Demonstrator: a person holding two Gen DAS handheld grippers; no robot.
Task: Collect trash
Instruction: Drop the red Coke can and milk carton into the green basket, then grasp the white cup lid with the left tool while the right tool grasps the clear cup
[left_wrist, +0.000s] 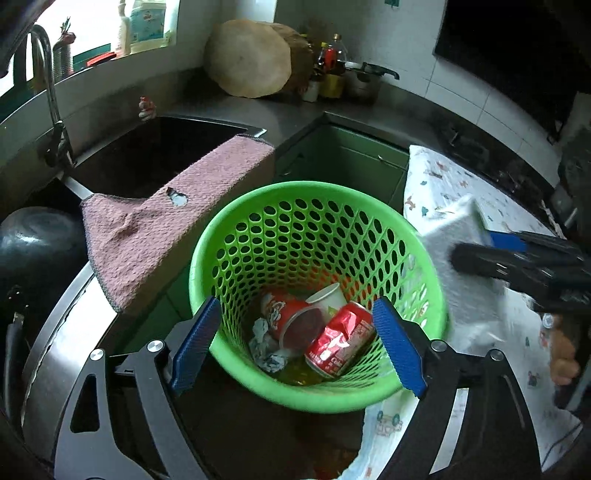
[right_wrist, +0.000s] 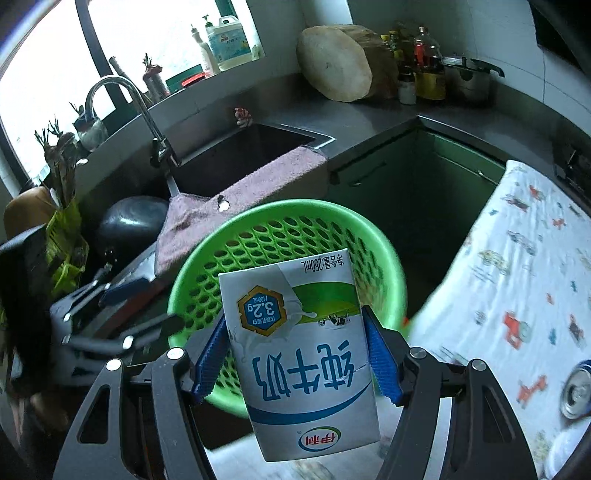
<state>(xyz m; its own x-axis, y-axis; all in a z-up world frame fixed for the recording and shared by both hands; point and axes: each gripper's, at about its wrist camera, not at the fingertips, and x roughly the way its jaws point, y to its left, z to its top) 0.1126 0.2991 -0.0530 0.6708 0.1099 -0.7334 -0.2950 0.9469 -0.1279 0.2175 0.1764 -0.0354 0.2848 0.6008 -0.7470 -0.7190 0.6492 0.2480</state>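
A green perforated basket (left_wrist: 314, 229) stands between the counters; it also shows in the right wrist view (right_wrist: 280, 236). Inside lie a crushed red can (left_wrist: 340, 341), a red cup (left_wrist: 291, 321), a white paper cup (left_wrist: 328, 295) and crumpled paper (left_wrist: 264, 343). My left gripper (left_wrist: 295, 343) is open and empty, its blue pads over the basket's near rim. My right gripper (right_wrist: 299, 354) is shut on a white milk carton (right_wrist: 299, 354) and holds it above the basket's near rim. The carton appears blurred in the left wrist view (left_wrist: 461, 258), right of the basket.
A pink towel (left_wrist: 166, 221) hangs over the sink edge (left_wrist: 255, 130) left of the basket. A printed cloth (right_wrist: 517, 280) covers the counter at right, with a silver can (right_wrist: 576, 391) on it. A dark pot (left_wrist: 33, 243) sits at left. Bottles and a chopping block stand in the back corner.
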